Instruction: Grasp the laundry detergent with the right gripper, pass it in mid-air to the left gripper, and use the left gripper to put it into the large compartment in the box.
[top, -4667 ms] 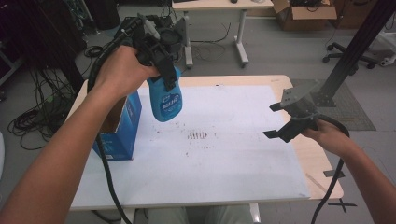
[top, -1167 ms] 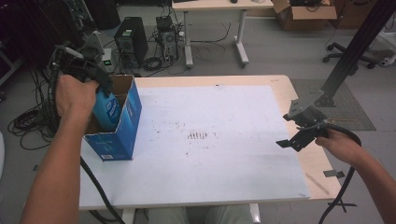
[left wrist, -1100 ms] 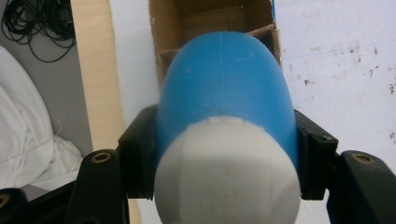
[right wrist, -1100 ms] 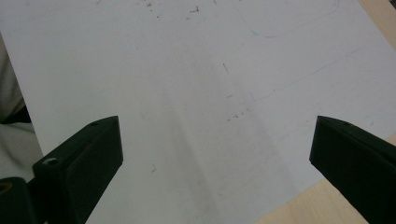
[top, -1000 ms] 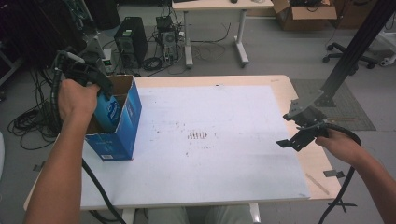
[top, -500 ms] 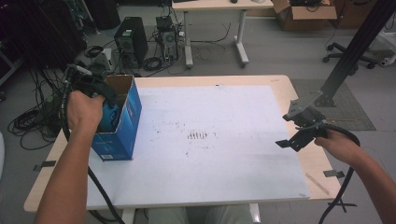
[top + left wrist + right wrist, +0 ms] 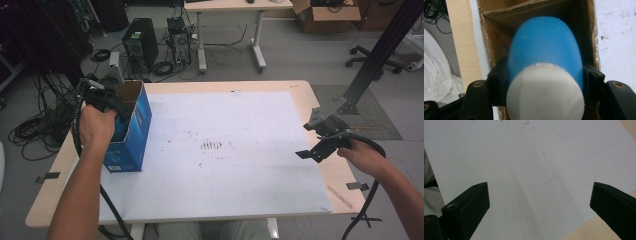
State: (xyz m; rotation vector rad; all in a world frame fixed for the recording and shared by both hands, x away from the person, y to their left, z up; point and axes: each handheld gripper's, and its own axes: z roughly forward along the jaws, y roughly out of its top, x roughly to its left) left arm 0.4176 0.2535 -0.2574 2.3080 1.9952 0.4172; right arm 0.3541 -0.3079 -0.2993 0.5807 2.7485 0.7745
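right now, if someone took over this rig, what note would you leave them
Left gripper: shut on the blue bottle, holding it partway down inside the open blue box at the table's left edge.
Right gripper: open, holding nothing, above the white sheet near the table's right side.
Done: bottle is in the box mouth.
Left: lower it fully, open the left gripper, pull the hand out.

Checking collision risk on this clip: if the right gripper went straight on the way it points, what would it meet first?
Probably the white table sheet: the right gripper is open and empty, angled down at bare sheet. How far off is unclear.
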